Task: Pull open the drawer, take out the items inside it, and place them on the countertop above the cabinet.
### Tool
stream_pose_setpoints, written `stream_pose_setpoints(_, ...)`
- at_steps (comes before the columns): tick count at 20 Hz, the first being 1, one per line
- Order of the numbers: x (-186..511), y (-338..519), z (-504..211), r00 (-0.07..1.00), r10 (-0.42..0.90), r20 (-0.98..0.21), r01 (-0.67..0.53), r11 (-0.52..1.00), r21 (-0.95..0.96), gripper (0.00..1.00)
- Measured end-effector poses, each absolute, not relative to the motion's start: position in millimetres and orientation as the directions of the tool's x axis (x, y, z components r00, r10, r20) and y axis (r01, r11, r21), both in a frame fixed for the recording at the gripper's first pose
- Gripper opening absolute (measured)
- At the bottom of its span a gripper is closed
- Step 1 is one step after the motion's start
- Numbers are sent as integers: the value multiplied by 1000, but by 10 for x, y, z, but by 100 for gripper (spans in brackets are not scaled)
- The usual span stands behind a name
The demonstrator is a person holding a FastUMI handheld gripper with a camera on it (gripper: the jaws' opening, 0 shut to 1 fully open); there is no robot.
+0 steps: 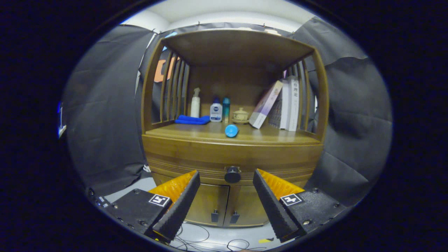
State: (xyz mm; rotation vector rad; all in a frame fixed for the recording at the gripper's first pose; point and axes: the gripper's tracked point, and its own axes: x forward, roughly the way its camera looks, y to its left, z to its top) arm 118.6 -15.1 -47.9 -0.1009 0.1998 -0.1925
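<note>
Drawer (231, 161), shut, spanning the front of the wooden cabinet (168, 147), with its dark round knob (232, 174) at mid-front, lying beyond and centred between the tips of the gripper (226, 176), whose jaws stand wide apart and touch nothing. Directly above the knob, on the countertop (196, 133), a blue cylinder (231, 131) lies on its side; behind it stand a white bottle (216, 111), a teal bottle (226, 109) and a small lidded pot (240, 115). Left of these are a folded blue cloth (192, 119) and a pump bottle (195, 104), right of them leaning books (280, 105); below the knob, two cabinet doors (224, 206) are closed.
</note>
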Motion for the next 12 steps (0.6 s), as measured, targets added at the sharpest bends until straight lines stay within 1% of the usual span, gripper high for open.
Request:
stream_pose_setpoints(5,642,-185,-18,973,-207,-99,197,975,-102,100)
stream_pose_setpoints(7,421,-223,108,969,-236,-77,229,970,-84,100)
stream_pose_setpoints(12,33,-109,221,977,-212,-17,210,975,-74,99)
